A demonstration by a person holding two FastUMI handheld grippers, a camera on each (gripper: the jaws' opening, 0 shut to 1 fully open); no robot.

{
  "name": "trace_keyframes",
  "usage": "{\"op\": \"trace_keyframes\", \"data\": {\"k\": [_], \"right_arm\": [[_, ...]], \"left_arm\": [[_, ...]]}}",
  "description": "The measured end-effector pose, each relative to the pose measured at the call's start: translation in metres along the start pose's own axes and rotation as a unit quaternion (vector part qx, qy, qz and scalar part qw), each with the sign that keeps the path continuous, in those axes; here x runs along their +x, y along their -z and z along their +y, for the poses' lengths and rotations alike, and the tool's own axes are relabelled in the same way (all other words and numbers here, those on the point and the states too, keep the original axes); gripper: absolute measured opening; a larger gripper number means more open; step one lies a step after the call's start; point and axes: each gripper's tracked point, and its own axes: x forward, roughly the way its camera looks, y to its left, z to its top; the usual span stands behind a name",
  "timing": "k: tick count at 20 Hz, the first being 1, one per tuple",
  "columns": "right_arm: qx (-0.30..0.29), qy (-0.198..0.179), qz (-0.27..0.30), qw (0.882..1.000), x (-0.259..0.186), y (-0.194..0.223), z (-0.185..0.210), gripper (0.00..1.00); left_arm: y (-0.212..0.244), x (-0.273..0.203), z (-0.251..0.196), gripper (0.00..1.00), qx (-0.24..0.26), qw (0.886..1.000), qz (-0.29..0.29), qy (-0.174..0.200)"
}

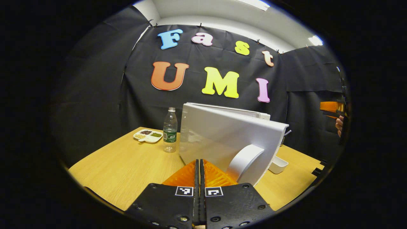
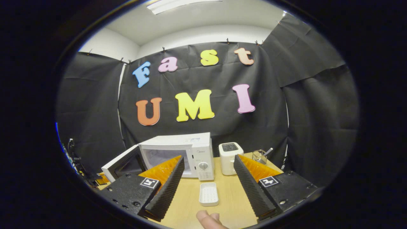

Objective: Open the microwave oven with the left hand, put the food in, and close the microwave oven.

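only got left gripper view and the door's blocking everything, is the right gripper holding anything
Observer: No. The right gripper is open, with nothing between its fingers.
Operator: where's the white tray then
Observer: The white tray lies on the table in front of the control panel of the microwave, apart from the gripper.
Operator: anything right of the microwave
Observer: A white toaster stands just to its right.

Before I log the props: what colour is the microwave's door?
White, like the rest of the microwave; its open door shows best in the left gripper view.
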Motion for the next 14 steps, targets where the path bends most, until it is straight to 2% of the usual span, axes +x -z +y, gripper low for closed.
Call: {"op": "trace_keyframes", "data": {"k": [3,9,14], "right_arm": [[-0.020,0.016,-0.005,1.000,0.000,-0.006,-0.010,0.99],[-0.034,0.055,0.000,0.998,-0.001,-0.013,-0.038,1.00],[-0.050,0.058,-0.005,0.997,0.007,-0.020,-0.054,0.99]], "left_arm": [[-0.007,0.017,-0.023,0.00,0.004,1.000,-0.013,0.020],[-0.008,0.061,-0.085,0.00,-0.005,0.995,-0.010,0.095],[-0.007,0.092,-0.119,0.00,0.007,0.994,-0.002,0.113]]}}
